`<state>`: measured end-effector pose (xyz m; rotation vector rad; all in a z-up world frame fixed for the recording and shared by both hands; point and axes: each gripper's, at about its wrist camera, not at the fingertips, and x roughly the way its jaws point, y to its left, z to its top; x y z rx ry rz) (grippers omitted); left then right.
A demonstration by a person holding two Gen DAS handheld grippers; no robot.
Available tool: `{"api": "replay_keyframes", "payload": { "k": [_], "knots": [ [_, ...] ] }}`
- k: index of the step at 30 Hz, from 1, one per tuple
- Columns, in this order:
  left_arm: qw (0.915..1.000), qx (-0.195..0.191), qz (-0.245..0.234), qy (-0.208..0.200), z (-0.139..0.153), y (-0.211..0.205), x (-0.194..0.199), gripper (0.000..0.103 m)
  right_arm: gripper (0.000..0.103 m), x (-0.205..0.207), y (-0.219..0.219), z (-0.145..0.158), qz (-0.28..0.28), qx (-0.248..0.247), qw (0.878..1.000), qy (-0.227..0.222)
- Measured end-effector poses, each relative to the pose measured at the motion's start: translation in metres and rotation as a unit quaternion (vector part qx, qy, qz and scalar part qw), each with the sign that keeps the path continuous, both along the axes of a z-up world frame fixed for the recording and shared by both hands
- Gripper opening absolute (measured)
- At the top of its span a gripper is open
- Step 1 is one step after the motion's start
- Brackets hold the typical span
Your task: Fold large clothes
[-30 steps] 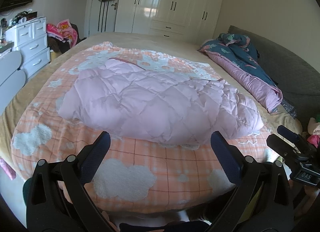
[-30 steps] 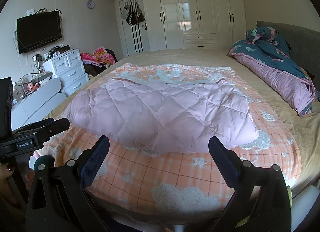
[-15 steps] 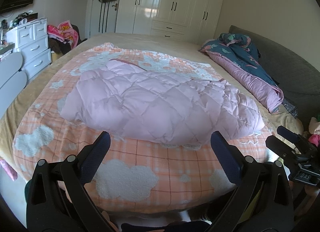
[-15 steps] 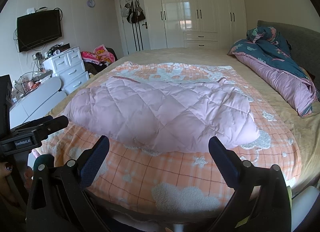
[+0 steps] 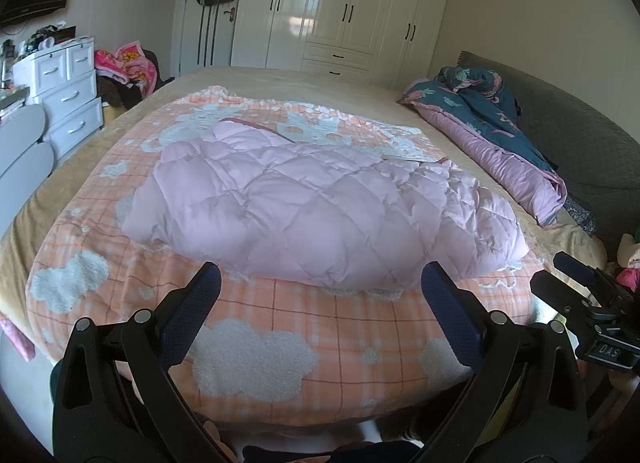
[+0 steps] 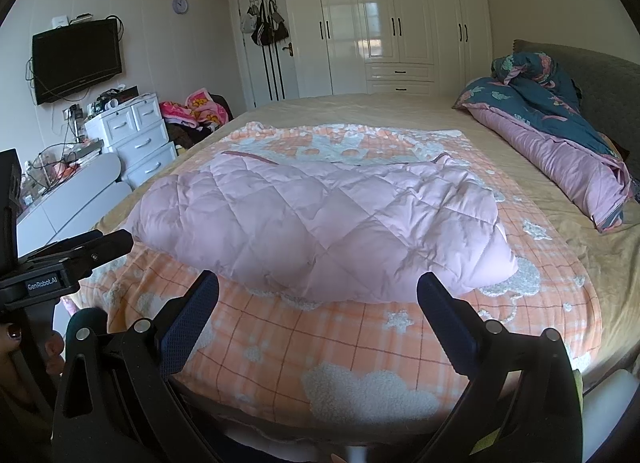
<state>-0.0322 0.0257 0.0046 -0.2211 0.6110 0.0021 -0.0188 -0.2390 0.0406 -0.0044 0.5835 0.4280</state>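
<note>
A pink quilted puffer coat [image 5: 320, 207] lies flat in a folded bundle on an orange checked blanket [image 5: 320, 327] on the bed; it also shows in the right wrist view [image 6: 320, 223]. My left gripper [image 5: 320, 283] is open and empty, held at the bed's near edge, short of the coat's near hem. My right gripper [image 6: 318, 291] is open and empty, also short of the near hem, beside the left one. The right gripper shows at the right of the left wrist view [image 5: 588, 303]; the left one shows at the left of the right wrist view [image 6: 60, 263].
A rolled dark-blue and pink duvet [image 5: 492, 135] lies along the bed's right side by a grey headboard [image 5: 576, 143]. White drawers [image 5: 64, 91] and piled clothes [image 6: 196, 111] stand left of the bed. White wardrobes [image 6: 400, 23] line the far wall.
Both views have shifted slightly while the coat lies unmoved. Both grippers stay open and empty.
</note>
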Motion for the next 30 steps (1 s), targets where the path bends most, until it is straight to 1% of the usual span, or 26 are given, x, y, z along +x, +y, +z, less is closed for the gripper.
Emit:
{"api": "replay_keyframes", "payload": {
  "k": [24,30],
  "knots": [
    [1.0,-0.005,-0.003,0.005,0.0,0.003,0.002,0.094,0.099,-0.001,0.0,-0.004,0.001,-0.004,1.0,0.0],
    [0.9998,-0.005,-0.006,0.017,-0.01,0.005,0.004,0.094,0.099,0.0,0.0,-0.006,0.0,-0.007,1.0,0.004]
  ]
}}
